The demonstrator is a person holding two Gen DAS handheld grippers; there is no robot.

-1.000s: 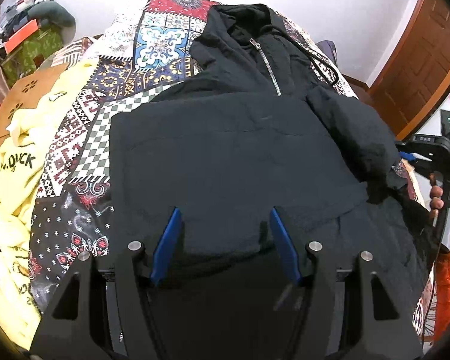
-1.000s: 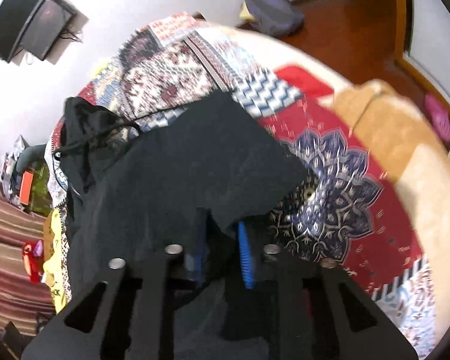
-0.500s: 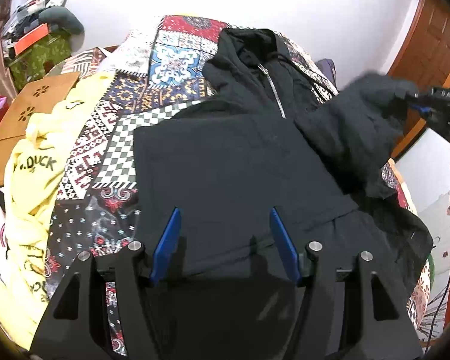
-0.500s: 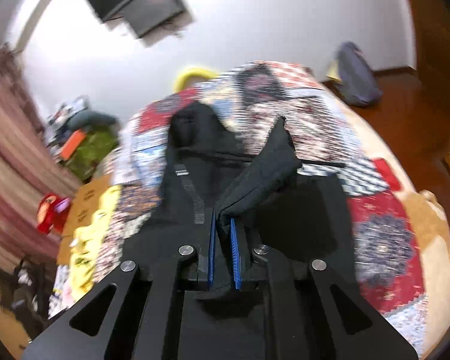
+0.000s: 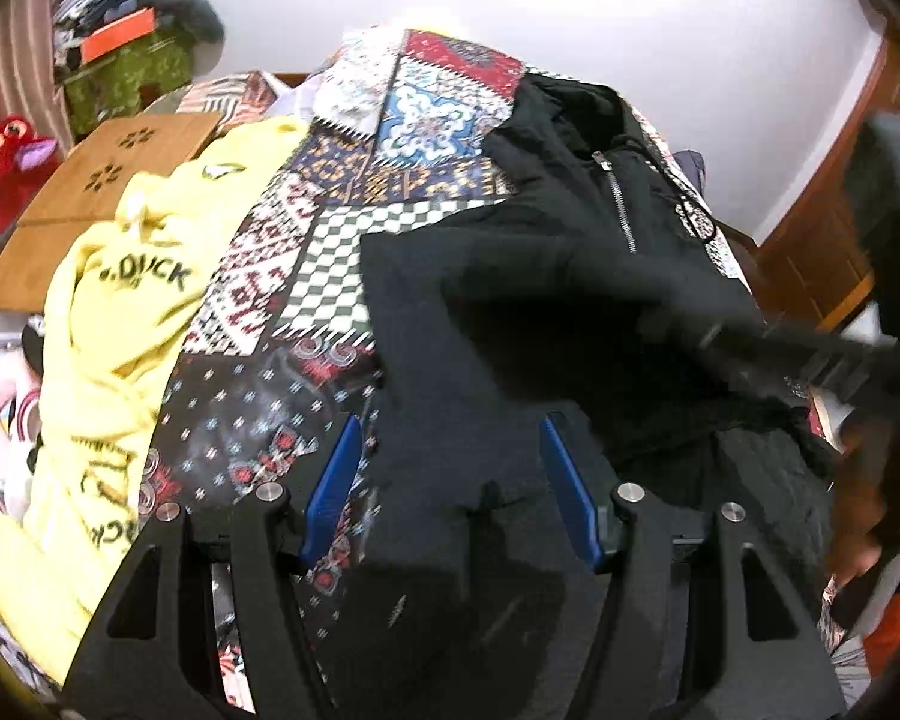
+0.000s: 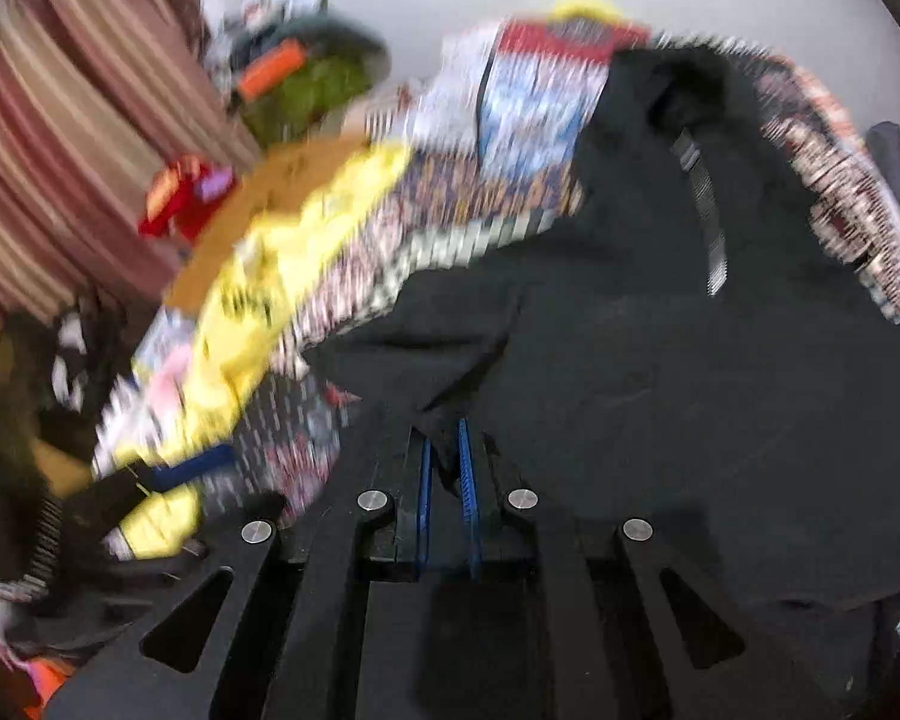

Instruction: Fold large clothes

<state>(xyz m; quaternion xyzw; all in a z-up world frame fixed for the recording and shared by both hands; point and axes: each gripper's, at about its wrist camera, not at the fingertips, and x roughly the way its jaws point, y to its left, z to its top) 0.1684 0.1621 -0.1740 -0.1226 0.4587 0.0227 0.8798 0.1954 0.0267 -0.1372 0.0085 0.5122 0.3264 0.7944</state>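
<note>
Black zip hoodie (image 5: 510, 324) lies spread on a bed covered by a patchwork quilt (image 5: 306, 276), hood toward the far wall, zipper (image 5: 621, 204) running down from the collar. Its lower body is laid flat; straight left edge sits over the checkered patch of the quilt.

Left gripper (image 5: 450, 480): jaws apart, blue pads either side of the hoodie's lower body, not pressing on the cloth. Nothing held. It points down at the cloth.

Right gripper (image 6: 444, 480): jaws clenched on a fold of black fabric, a part of the hoodie (image 6: 690, 360); cloth rises from between the blue pads and drapes toward the garment's body. This view is heavily motion-blurred. In the left wrist view the same gripper shows as a dark blurred shape at the right edge, with black cloth stretched across the hoodie's chest.

Yellow garment (image 5: 120, 324) with black lettering lies crumpled on the left part of the bed, apart from the hoodie. Beyond it a wooden board (image 5: 90, 192), and a red toy (image 5: 6, 162) by a striped curtain (image 6: 60, 150).
</note>
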